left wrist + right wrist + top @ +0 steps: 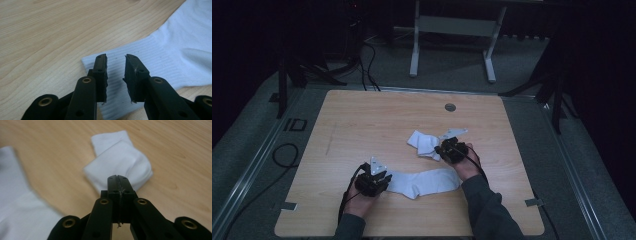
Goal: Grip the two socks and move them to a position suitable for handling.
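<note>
A white sock (424, 181) lies flat on the wooden table (362, 125), its ribbed cuff (150, 65) toward my left gripper (384, 180). In the left gripper view the left gripper (116, 72) stands open just over that cuff, with the cloth under the gap and neither pad pressing on it. A second white sock (424, 142), folded over on itself, lies farther back. My right gripper (441, 149) sits right beside it. In the right gripper view the right gripper (117, 178) is shut, pads together with no cloth visible between them, and the folded sock (120, 162) lies just beyond the tips.
A round grey grommet (450, 107) sits near the table's far edge. Beyond the table stands a white desk frame (452, 30) on dark carpet. Cables (287, 155) loop on the floor at the left. Bare wood spreads across the left and far parts of the table.
</note>
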The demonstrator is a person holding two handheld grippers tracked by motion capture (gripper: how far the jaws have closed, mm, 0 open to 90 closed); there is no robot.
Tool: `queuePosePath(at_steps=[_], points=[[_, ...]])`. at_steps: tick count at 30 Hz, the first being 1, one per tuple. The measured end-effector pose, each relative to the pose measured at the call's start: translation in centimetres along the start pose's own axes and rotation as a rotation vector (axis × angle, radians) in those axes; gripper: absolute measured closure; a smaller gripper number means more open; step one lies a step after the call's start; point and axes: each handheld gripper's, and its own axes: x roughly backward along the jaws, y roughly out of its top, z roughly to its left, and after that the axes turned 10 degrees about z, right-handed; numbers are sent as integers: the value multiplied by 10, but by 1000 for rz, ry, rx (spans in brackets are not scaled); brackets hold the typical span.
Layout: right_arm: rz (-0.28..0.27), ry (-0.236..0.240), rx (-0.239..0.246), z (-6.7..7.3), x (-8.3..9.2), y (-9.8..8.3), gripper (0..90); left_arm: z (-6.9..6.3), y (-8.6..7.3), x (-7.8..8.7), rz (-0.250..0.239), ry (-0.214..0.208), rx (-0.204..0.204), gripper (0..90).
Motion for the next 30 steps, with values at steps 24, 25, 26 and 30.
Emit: queuePosePath(at_steps=[24, 25, 26, 30], points=[[126, -17, 66, 10, -47, 14, 899, 9, 6, 5, -22, 10, 37, 745], [126, -17, 66, 10, -47, 14, 899, 10, 7, 5, -23, 12, 37, 745], [126, -16, 85, 13, -48, 15, 899, 11, 8, 5, -22, 17, 37, 756], [135, -16, 131, 22, -49, 18, 899, 14, 13, 7, -22, 21, 34, 815]])
